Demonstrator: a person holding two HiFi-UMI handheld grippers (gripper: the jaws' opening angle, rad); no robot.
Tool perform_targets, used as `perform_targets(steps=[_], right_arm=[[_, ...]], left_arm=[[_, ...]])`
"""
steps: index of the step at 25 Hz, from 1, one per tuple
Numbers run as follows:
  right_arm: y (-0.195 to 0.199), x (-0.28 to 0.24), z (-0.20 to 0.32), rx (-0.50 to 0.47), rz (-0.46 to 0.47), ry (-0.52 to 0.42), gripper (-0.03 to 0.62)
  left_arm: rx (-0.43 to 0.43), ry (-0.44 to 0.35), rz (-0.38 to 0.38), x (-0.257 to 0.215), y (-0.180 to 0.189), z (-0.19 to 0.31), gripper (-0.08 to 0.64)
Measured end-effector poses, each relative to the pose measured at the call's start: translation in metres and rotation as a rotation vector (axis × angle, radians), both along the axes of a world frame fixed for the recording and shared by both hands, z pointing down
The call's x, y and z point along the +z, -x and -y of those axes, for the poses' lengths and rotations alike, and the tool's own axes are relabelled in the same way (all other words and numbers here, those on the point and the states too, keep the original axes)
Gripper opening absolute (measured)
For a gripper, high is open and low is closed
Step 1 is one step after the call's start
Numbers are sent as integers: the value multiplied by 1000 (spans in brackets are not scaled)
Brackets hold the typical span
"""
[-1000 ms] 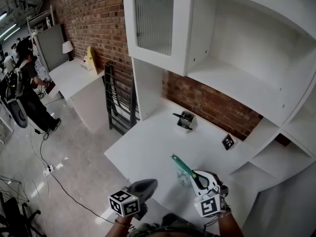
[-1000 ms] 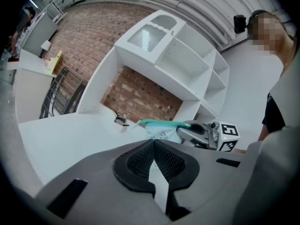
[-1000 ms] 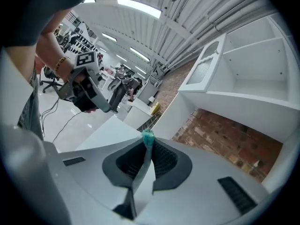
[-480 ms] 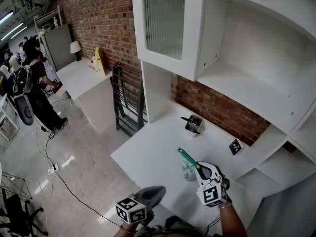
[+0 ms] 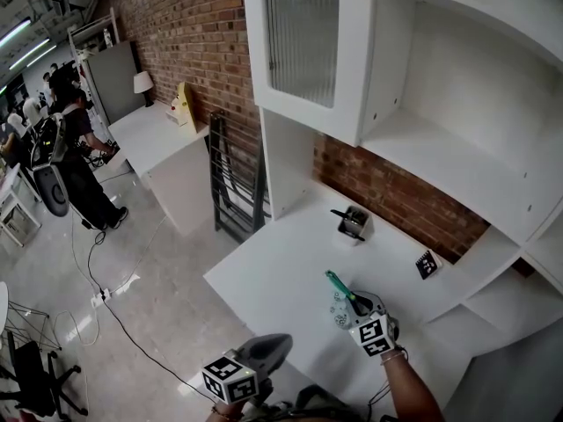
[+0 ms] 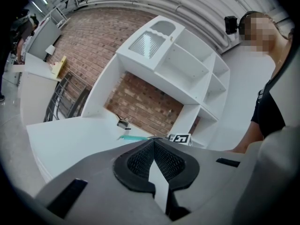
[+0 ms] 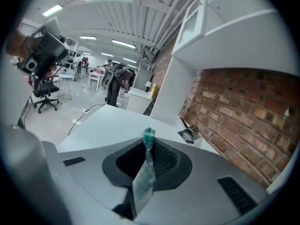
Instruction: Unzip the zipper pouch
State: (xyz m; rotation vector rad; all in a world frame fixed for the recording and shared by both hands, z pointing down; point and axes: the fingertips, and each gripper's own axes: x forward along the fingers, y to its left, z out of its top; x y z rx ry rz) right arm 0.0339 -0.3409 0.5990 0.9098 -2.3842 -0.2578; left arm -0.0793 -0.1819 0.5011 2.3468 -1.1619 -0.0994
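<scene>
**White desk (image 5: pixel 264 275) under a hutch (image 5: pixel 303 47), brick wall (image 5: pixel 189 33) behind; the right gripper (image 5: pixel 356 304) has the zipper pouch (image 5: pixel 338 294).**

The right gripper's jaws are clamped on the clear, teal-topped zipper pouch, which sticks out ahead of them over the desk. Beyond that gripper, near the brick wall, sit a small holder (image 5: pixel 354 223) and a square marker tag (image 5: pixel 427 264). The left gripper (image 5: pixel 283 341), jaws pressed together, hangs left of it off the desk's near edge. Well to its left, cables (image 5: pixel 98 295) trail over a glossy grey floor (image 5: pixel 53 262) where a person (image 5: pixel 75 152) stands.

You have no readable words or numbers: only coded squares on the left cube (image 5: pixel 230 377), the right cube (image 5: pixel 372 336) and a card (image 5: pixel 427 264) on the tabletop (image 5: pixel 273 280).
</scene>
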Motion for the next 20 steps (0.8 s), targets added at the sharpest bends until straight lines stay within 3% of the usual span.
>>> perform_targets(steps=[16,20], right_arm=[[-80,69,30,358,215,286,31],[-90,84,29,398,210,319,32]], left_arm=[[-8,1,-7,1,1,-1,2],[1,4,-2,1,0,-2,2]])
